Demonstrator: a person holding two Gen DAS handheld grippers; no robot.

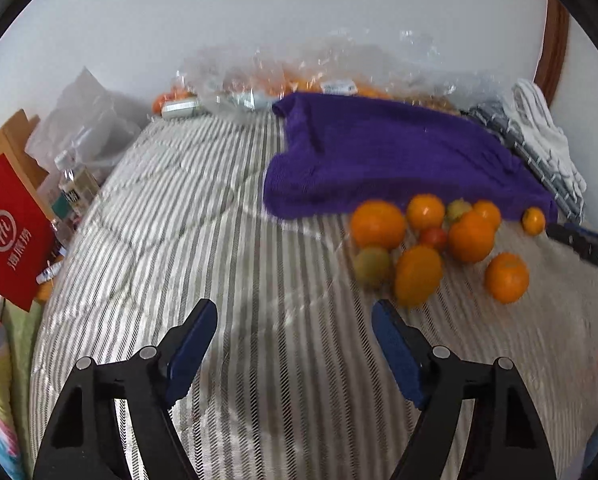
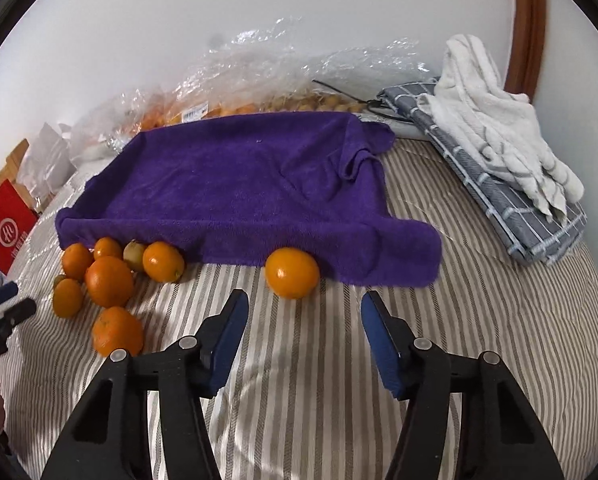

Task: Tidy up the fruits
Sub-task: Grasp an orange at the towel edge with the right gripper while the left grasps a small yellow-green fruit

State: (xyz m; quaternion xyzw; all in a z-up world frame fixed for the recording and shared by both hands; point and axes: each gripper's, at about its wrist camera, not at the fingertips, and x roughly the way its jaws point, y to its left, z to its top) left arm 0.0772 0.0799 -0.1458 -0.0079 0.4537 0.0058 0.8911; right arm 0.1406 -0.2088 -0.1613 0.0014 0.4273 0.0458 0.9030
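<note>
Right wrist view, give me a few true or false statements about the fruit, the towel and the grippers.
1. The right gripper is open and empty. True.
2. A lone round orange fruit lies against the purple terry towel. True.
3. The fruit already sits on top of the towel. False: it lies on the striped bedcover at the towel's front edge.
4. The left gripper grips an orange. False: it is open and empty.
</note>
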